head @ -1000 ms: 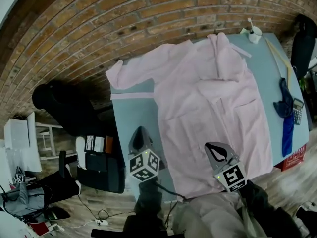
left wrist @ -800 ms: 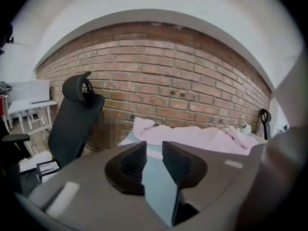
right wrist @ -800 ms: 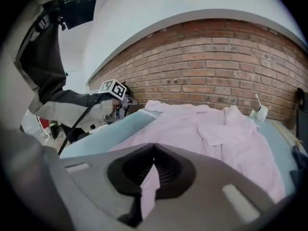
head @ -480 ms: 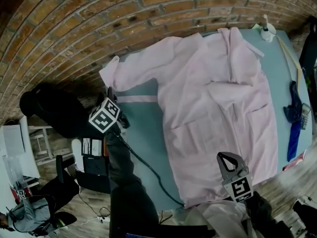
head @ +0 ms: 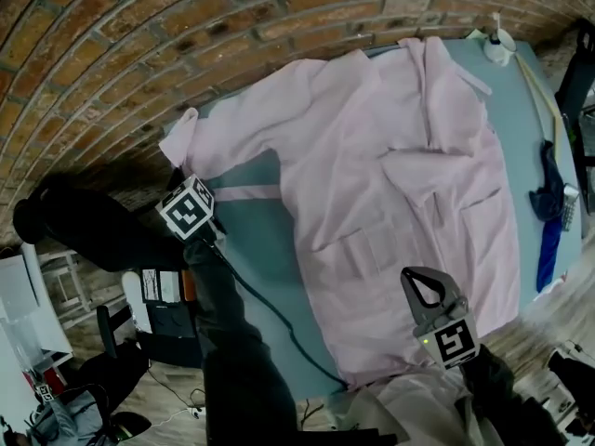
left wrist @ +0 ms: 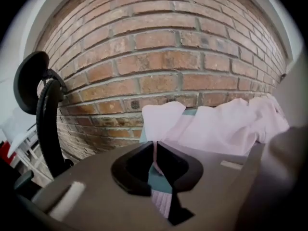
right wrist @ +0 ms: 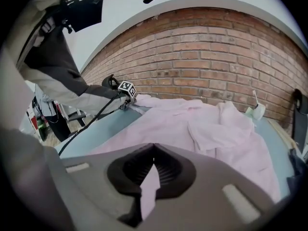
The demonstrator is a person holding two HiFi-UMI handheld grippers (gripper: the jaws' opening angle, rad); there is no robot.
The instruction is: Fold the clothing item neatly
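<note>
— Brick wall (head: 186, 45) stands behind a teal desk (head: 260, 258). Where is the coat?

— Pink coat (head: 400, 175) lies spread open across the desk. Its collar points toward 1 o'clock and its hem toward 5. One sleeve (head: 209, 128) stretches out to 10 o'clock, at the desk's edge.

— And the left gripper (left wrist: 155, 147)?

— It sits at 9 o'clock in the head view, just below that sleeve. Its fingers (left wrist: 132, 170) have just been closing and pinch a thin pink edge of the coat.

— The right gripper (right wrist: 153, 149)?

— That one is at 5 o'clock, over the hem. Its fingers (right wrist: 126, 170) are pressed fully together. Pink cloth shows through the gap below the tips, but I cannot tell whether any is caught.

— Anything else?

— A blue cloth (head: 548, 226) lies at 3 o'clock on the desk, just beside the coat's edge.
</note>
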